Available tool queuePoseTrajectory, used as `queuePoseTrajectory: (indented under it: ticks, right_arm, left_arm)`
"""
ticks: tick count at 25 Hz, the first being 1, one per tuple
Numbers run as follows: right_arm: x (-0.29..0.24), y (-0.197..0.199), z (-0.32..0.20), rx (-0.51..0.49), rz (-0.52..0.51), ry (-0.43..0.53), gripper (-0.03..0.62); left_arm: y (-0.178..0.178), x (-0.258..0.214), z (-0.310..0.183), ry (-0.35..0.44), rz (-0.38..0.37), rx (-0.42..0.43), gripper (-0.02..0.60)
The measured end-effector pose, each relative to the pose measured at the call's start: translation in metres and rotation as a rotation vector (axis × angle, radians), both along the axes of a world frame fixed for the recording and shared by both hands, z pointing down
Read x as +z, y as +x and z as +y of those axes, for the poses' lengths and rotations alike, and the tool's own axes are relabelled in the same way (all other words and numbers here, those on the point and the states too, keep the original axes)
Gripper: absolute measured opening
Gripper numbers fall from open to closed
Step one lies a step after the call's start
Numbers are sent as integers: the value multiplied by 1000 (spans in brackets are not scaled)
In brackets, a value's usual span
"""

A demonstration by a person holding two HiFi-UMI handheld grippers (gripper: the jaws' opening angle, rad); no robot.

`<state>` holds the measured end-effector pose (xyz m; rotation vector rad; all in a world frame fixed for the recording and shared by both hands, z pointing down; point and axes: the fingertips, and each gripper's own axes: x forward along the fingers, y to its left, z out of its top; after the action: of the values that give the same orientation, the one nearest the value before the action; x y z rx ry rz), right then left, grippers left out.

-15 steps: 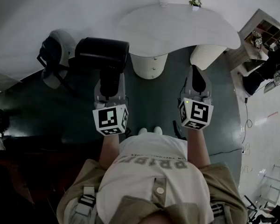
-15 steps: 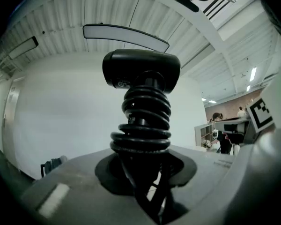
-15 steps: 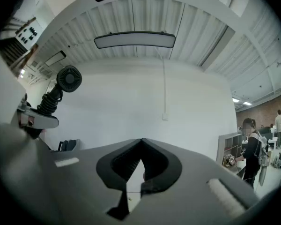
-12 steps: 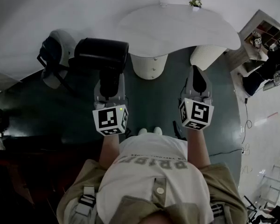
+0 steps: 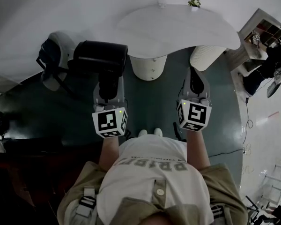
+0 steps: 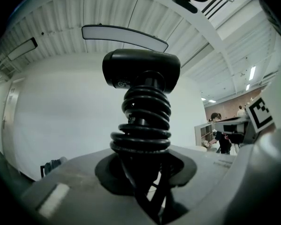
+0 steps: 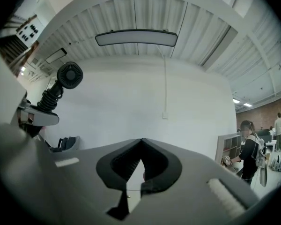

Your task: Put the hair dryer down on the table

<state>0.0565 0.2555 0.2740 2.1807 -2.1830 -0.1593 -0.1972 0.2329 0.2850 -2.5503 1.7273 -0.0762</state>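
Observation:
My left gripper (image 5: pixel 108 89) is shut on the handle of a black hair dryer (image 5: pixel 100 56), held level in the air to the left of the white table (image 5: pixel 178 29). In the left gripper view the dryer's body (image 6: pixel 141 69) stands up from the jaws, and its black cord (image 6: pixel 143 125) is coiled round the handle between them. The right gripper view shows the dryer (image 7: pixel 69 75) at the left with its round end facing me. My right gripper (image 5: pixel 195 81) is shut with nothing in it, level in front of the table; its jaws (image 7: pixel 139 165) meet.
The table rests on white rounded legs (image 5: pixel 150 67), with a small plant (image 5: pixel 194 3) at its far edge. A chair with a dark bag (image 5: pixel 51 62) stands at the left by the wall. A shelf unit (image 5: pixel 264 29) and a person (image 7: pixel 249 146) are at the right.

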Motion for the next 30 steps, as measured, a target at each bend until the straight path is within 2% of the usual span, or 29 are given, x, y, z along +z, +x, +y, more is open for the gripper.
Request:
queuePoseTrajectory:
  ticks: [10, 19, 20, 22, 26, 30]
  right_arm:
    - [6, 30, -2, 16, -64, -32, -3]
    - [8, 65, -9, -7, -144, -21, 0]
    - [7, 67, -11, -25, -149, -20, 35]
    - [7, 69, -15, -71, -154, -31, 168]
    - [7, 76, -23, -135, -157, -52, 244]
    - [12, 82, -29, -161, -167, -63, 267]
  left_arm:
    - [13, 5, 1, -25, -22, -11, 132]
    - [52, 7, -7, -29, -32, -5, 132]
    - [56, 8, -8, -31, -31, -5, 132]
    - [64, 9, -9, -36, -30, -9, 132]
    - [79, 12, -12, -46, -31, -22, 132]
    - [85, 16, -11, -55, -46, -33, 132]
